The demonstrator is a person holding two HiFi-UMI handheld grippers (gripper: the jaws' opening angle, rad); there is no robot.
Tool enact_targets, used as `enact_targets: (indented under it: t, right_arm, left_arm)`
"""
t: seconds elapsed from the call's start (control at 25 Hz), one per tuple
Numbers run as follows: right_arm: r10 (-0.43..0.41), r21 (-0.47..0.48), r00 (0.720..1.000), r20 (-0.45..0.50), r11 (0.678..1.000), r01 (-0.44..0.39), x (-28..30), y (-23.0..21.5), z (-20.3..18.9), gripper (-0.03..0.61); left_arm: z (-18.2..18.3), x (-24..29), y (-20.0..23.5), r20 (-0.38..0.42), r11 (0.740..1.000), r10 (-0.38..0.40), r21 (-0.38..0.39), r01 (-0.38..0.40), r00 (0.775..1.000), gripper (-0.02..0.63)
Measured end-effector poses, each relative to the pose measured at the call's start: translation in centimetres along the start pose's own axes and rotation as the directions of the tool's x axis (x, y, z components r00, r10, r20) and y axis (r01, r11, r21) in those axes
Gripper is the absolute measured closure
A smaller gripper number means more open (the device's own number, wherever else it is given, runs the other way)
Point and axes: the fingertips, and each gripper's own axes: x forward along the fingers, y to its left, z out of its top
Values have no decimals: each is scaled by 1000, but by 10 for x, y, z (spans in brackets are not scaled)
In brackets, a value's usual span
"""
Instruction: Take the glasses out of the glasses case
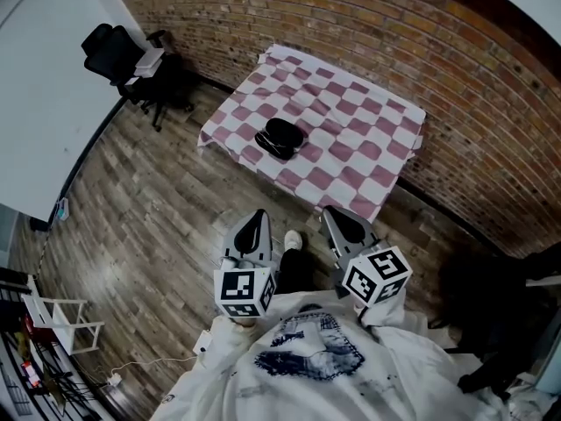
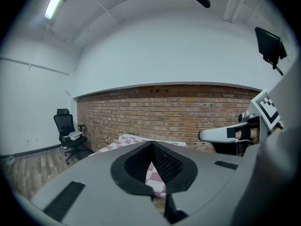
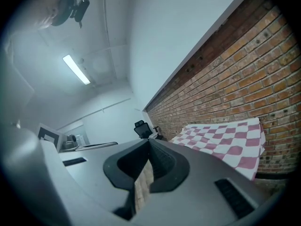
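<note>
An office chair [image 1: 118,55] is standing at far left by the brick wall while a person is holding the left gripper [image 1: 259,217] close in, jaws together on nothing. The black glasses case [image 1: 280,137] is lying on the checkered table [image 1: 377,121], well apart from both grippers. The right gripper [image 1: 331,214] is likewise closed and empty.

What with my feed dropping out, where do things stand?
Left claw shut, empty; right claw shut, empty. Glasses case on the checkered table, untouched, well ahead of both. Nothing in the way.
</note>
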Motion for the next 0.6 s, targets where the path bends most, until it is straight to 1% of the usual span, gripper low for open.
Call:
enact_targets:
  t: [0.32,0.44,0.6]
  right_arm:
    - [-47,-1,999,6,999,47,60,-29,12,565]
    - [-65,4,998,12,998,65,89,-42,22,565]
    - [-64,2,998,4,998,64,132,-46,34,565]
  left_arm:
    - [6,66,41,-8,999,-34,-1,34,999,604]
    - [13,96,59,-8,999,-50,4,50,999,604]
    - [27,129,87,-9,998,-55,10,55,998,604]
